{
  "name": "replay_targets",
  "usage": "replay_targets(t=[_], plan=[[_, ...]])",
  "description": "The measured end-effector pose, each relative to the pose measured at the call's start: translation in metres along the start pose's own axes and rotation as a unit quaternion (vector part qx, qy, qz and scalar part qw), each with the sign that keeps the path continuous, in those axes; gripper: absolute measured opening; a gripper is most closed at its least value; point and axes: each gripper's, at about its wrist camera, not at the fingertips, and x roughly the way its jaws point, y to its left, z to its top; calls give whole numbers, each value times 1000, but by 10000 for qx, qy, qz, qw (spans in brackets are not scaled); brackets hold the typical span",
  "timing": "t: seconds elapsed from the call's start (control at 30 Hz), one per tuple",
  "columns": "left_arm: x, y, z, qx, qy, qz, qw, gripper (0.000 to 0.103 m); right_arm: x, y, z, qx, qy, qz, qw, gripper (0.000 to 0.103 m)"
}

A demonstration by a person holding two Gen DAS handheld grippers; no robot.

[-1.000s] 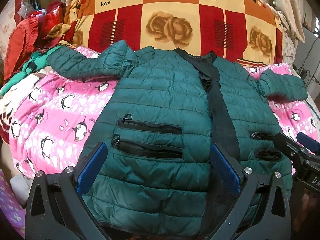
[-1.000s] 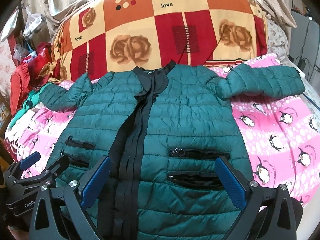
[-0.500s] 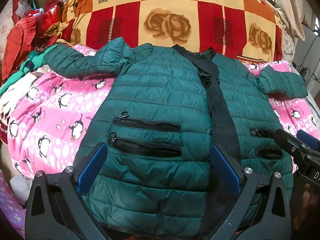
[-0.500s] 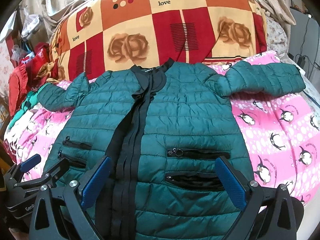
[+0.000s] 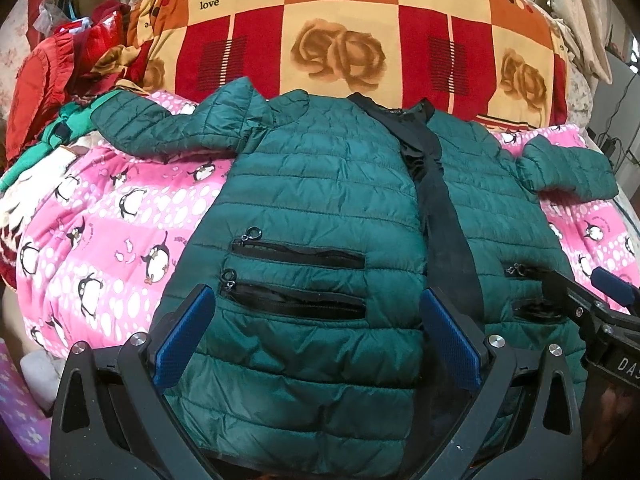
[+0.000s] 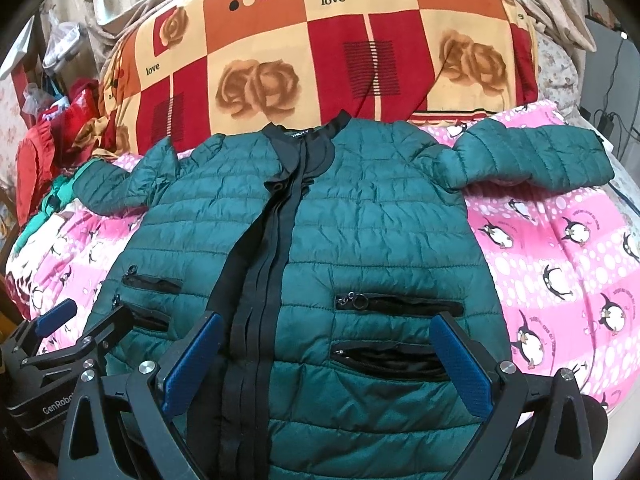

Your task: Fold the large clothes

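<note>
Jacket [image 5: 320,184] in quilted green lies front-up and spread flat on a pink penguin-print blanket [image 5: 120,232], sleeves out to both sides, black zipper band [image 6: 264,280] running down its middle. Behind its collar rises a red and orange rose-print quilt [image 6: 320,68]. Above the hem, the left gripper [image 5: 316,336] and the right gripper [image 6: 326,364] both hover with fingers spread wide, holding nothing.

This is a lived-in bedroom in a home: a bed spread with a pink penguin-print fleece blanket [image 5: 120,240], a thick red, orange and cream rose-patterned quilt [image 6: 320,60] (printed "love") rolled at its head, and a heap of red and green clothes [image 5: 52,92] piled alongside.
</note>
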Motion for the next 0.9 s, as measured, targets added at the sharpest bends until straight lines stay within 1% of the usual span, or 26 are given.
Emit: replay_targets(t=[0.17,0.3,0.43,0.67,0.8,0.9], plan=[[2,1,2,12,-21,52,10000,102,4,1,0,33,126,98,9999,103],[2,1,2,2,-37,81,10000,102,4,2,-1,-5,112,71,9999,103],[2,2,1,8,-37,87,10000,102,3,2,0,43,134,144,9998,103],[3,-1,2,21,-15,51,10000,102,7,4,0,8,220,130,9997,103],[5,0,3,-1,-4,42,10000,102,9,5,2,-63,276,37,9996,103],[6,0,4,-21,4,43,10000,102,9,4,2,-45,278,83,9996,103]])
